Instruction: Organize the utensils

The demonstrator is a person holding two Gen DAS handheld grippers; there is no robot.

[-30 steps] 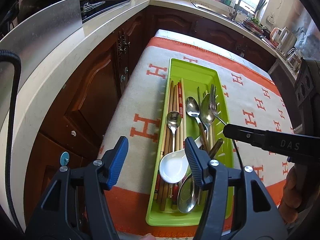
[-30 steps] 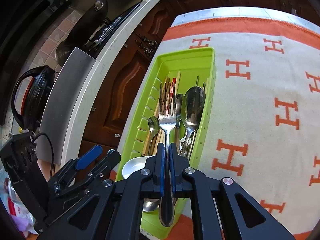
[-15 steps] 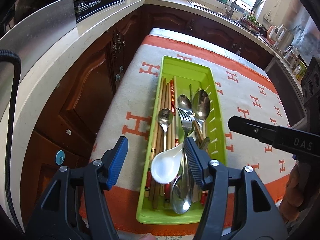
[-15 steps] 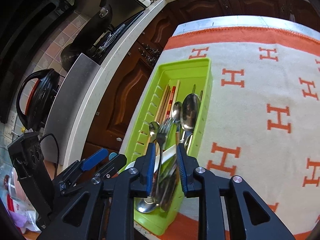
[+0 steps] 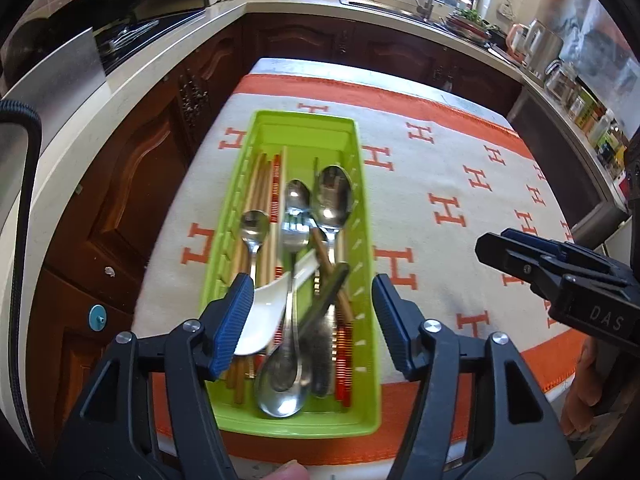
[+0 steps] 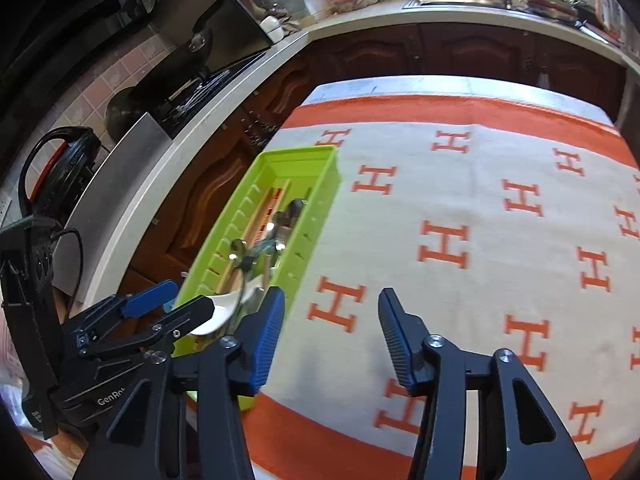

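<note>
Kitchen worktop [image 6: 460,152] under an orange-lettered cloth carries the green tray [image 5: 362,216] holding fork [image 5: 295,236], spoons and chopsticks, sorted lengthwise to lie flat; left gripper [image 5: 312,320] and right gripper [image 6: 330,336] both opening, empty.

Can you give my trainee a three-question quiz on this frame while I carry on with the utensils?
1. True or false: the fork lies inside the green tray.
2. What sits between the fingers of the right gripper? A) the fork B) a spoon C) nothing, only the blanket beyond it
3. Fill in: the white ceramic spoon lies at the tray's ____ end in the left wrist view, near or far.

Key
1. True; it rests among the metal spoons, tines toward the far end.
2. C; its jaws are opening and empty, beside the tray.
3. Near, close by the left gripper, whose jaws are opening around nothing.
</note>
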